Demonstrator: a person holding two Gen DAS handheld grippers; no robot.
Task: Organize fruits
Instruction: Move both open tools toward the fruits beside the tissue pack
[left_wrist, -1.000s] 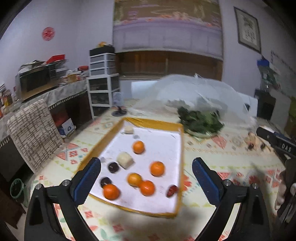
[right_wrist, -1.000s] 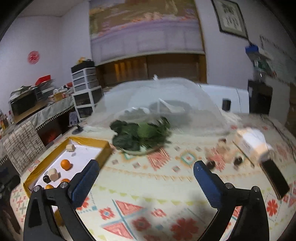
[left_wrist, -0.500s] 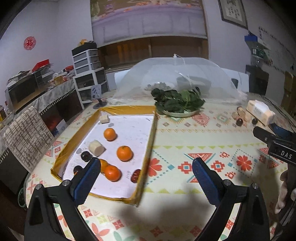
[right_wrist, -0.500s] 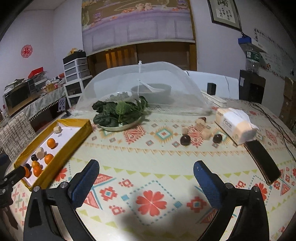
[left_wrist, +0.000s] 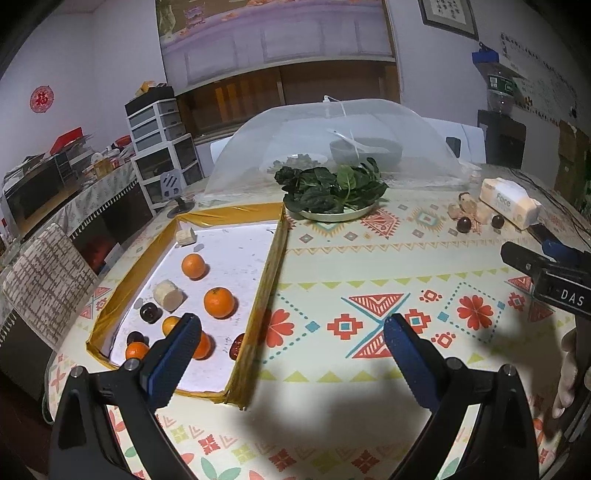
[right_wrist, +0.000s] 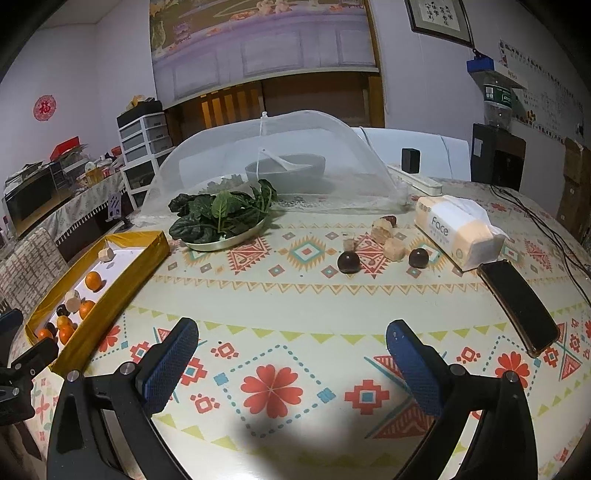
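Two dark fruits (right_wrist: 348, 262) lie well ahead of the spread, empty right gripper (right_wrist: 291, 360).

White mesh dome food cover (right_wrist: 266, 158) at table's far side, w/ grey bowl and white spoon (right_wrist: 286, 166) under it. Pale round plate of dark green leaves (right_wrist: 221, 218) just in front. Tissue pack marked "Face" (right_wrist: 456, 230) to the right, black phone (right_wrist: 517, 304) touching its near end. Patterned tablecloth (right_wrist: 295, 306) underneath. Grey-and-white plastic drawer unit (left_wrist: 164, 147) by wall.
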